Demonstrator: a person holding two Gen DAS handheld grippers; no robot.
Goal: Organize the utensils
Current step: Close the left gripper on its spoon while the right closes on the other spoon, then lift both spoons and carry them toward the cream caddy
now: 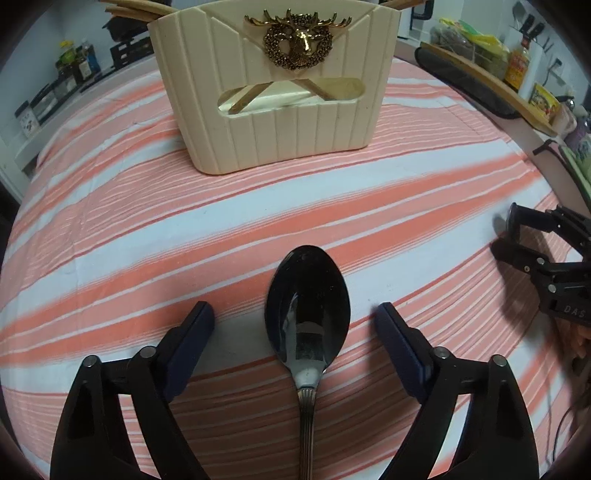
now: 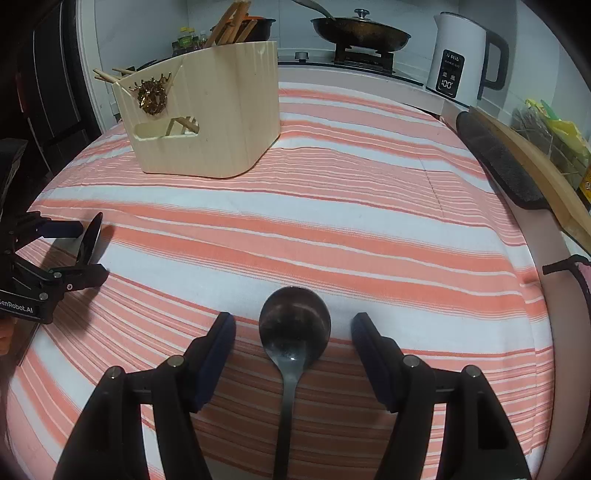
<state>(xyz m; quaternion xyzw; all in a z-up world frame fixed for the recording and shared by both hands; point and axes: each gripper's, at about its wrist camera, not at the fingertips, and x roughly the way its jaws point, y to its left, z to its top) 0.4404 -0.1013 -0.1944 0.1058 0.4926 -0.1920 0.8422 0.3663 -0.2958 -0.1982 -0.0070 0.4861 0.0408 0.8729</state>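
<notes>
Left wrist view shows the left gripper (image 1: 295, 317) with its jaws wide, one finger on each side of a spoon (image 1: 307, 314) and not touching it. This spoon lies on the striped cloth (image 1: 147, 221), bowl up. Its long axis runs along the gripper's line: the bowl points away, toward the cream holder (image 1: 280, 122), and the handle comes back under the camera. The holder stands upright, well apart from the spoon, with a gold deer badge (image 1: 297, 40) on its front and chopsticks (image 1: 133, 9) inside.

In the right wrist view, the right gripper (image 2: 293, 328) also has its jaws open, set around a darker ladle (image 2: 293, 328) with a rounder bowl. The pads stand clear of it. The ladle lies on the cloth too, bowl forward and handle toward the camera. Whether its bowl faces up or down is hard to tell, as the surface is dull.

At the left edge of that view the left gripper and its spoon appear again. Behind the cloth stand a kettle (image 2: 461, 55) and a pan (image 2: 360, 31).
</notes>
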